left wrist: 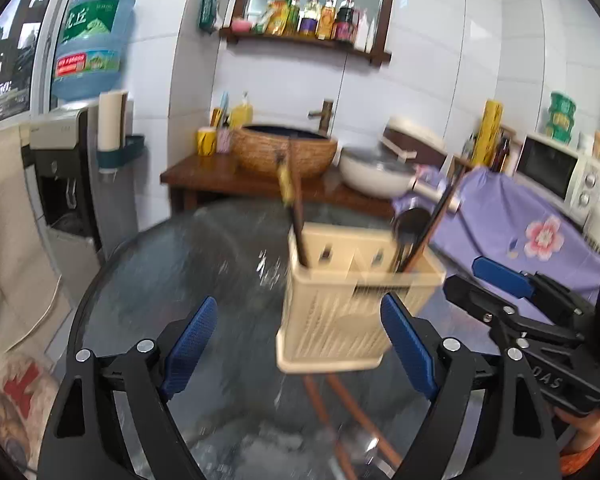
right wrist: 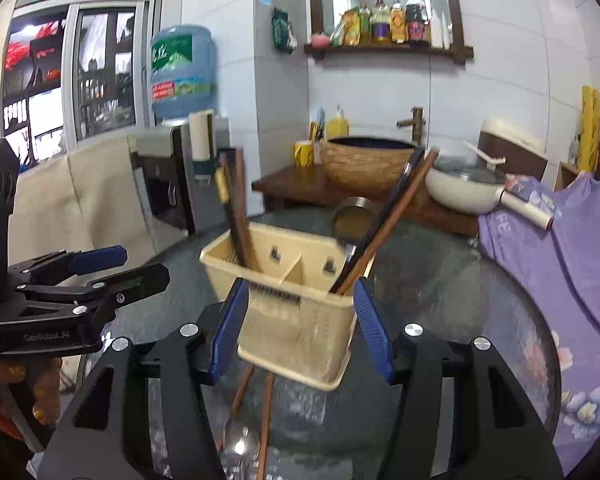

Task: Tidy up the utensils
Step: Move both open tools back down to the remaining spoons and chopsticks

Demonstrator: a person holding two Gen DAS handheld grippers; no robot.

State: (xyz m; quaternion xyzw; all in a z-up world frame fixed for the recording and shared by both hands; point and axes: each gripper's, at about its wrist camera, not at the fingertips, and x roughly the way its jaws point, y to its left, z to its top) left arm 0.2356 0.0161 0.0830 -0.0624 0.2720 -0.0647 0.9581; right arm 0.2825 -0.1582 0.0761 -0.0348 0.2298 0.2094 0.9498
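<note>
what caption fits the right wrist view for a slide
Open right gripper faces a beige utensil holder on a glass table.

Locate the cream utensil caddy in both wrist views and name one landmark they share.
Left wrist: the utensil caddy stands right of centre on the glass table, beyond the left gripper.
Right wrist: the utensil caddy sits at centre, just ahead of the right gripper.
Shared landmark: the woven basin on the wooden stand behind.
</note>
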